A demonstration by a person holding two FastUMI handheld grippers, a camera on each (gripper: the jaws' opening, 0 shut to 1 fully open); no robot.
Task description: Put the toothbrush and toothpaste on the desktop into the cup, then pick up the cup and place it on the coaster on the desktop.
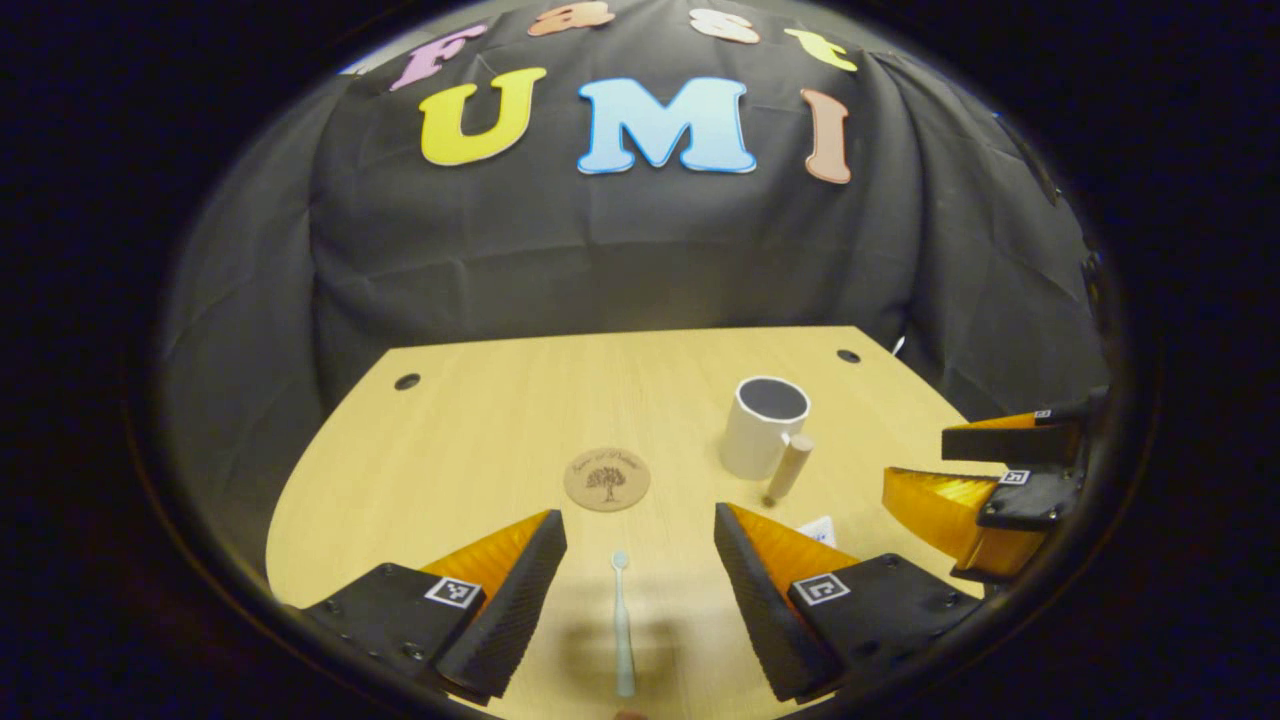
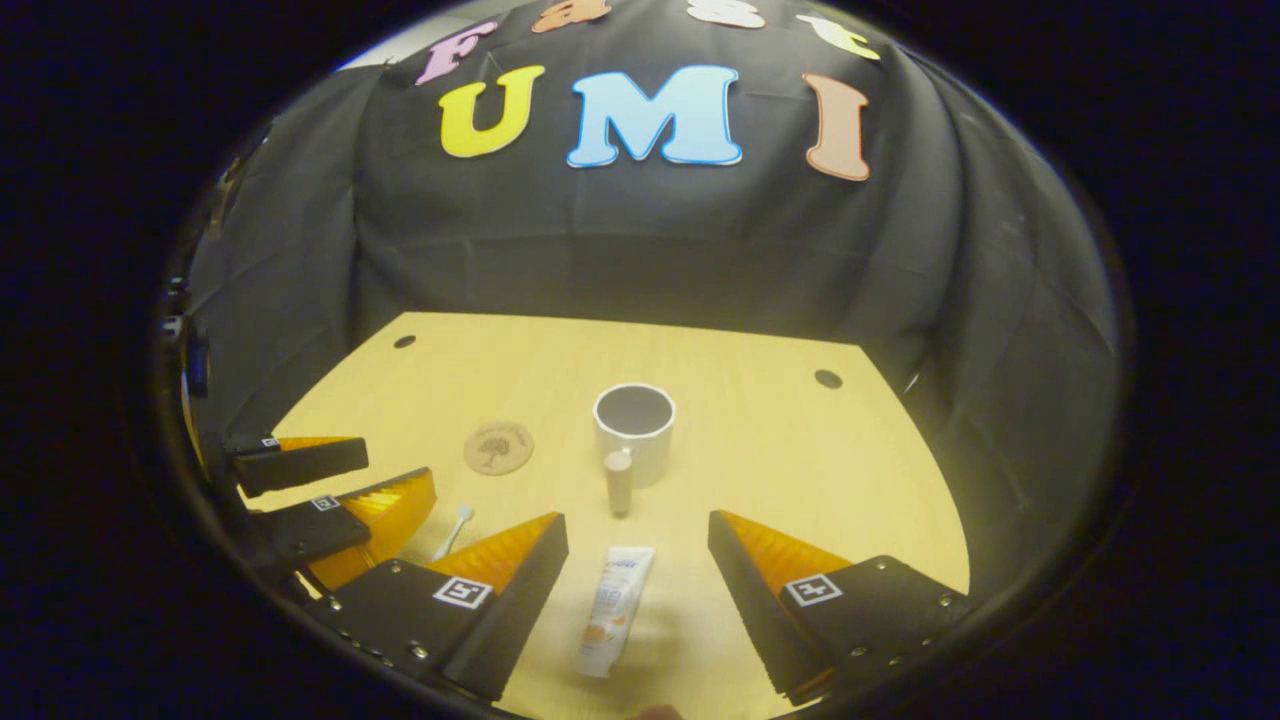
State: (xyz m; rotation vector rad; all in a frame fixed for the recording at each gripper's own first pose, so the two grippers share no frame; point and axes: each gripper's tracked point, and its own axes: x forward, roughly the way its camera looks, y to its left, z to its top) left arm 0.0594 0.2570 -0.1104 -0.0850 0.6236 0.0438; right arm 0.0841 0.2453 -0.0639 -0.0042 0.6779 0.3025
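Toothbrush [image 1: 622, 620] lying between wide-open, empty left gripper [image 1: 640, 560] fingers, lined up for grasping. Right gripper [image 2: 638, 565] likewise gaping, straddling toothpaste [image 2: 615, 610]. Cup [image 2: 634, 432] standing beyond, coaster [image 2: 498, 447] waiting beside.

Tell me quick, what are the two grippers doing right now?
Left gripper: open, holding nothing, toothbrush between its fingers.
Right gripper: open, holding nothing, toothpaste between its fingers.

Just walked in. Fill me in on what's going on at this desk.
A person holds two grippers over the desk, both open. The left gripper hovers over the toothbrush, the right gripper over the toothpaste. Neither is grasped yet. The cup stands empty beside the coaster, not on it.
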